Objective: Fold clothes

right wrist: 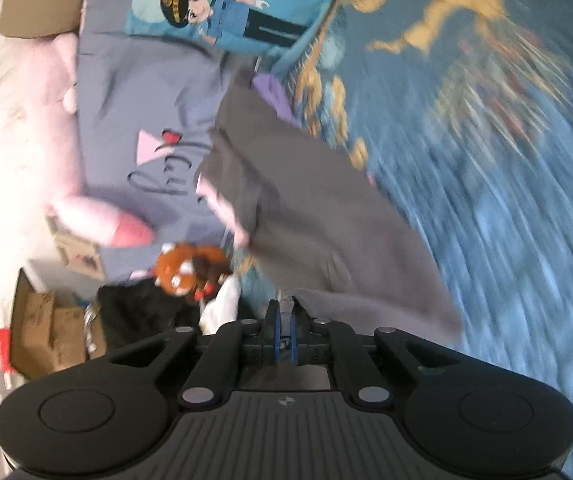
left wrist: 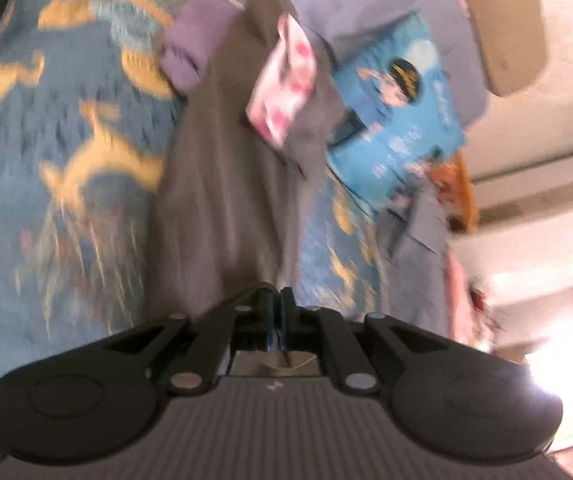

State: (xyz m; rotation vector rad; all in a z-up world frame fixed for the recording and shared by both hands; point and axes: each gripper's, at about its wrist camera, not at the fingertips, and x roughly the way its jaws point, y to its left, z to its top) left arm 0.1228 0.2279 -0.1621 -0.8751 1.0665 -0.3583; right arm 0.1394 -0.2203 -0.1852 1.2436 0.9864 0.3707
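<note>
A soft, matte dark grey garment [left wrist: 214, 184] hung in loose folds over the bed [left wrist: 26, 208], stretched between the two grippers; a pale pink-and-white printed patch [left wrist: 282, 80] showed on it in the left wrist view, too blurred to read. The bed was covered by a blue woven bedspread [right wrist: 526, 220] with a ribbed texture and golden-yellow animal figures. The left gripper [left wrist: 277, 300] had its two black fingers pressed together on an edge of the grey garment, the cloth running straight up from the tips. The right gripper [right wrist: 284, 308] likewise held its two fingers closed, with a fold of the same garment [right wrist: 306, 208] pinched between the blue pads. One crumpled purple cloth [left wrist: 190, 48] lay just beside the garment on the bedspread. Further off lay one flat lilac-grey garment [right wrist: 146, 112] with a pink triangle and dark script lettering, and one glossy blue cushion [right wrist: 226, 8] printed with a cartoon figure in uniform. One fuzzy orange-brown plush toy [right wrist: 186, 268] sat near the bed's edge, beside one smooth pink stuffed shape [right wrist: 98, 220]. Brown cardboard boxes [right wrist: 50, 336] stood on the floor beyond.
</note>
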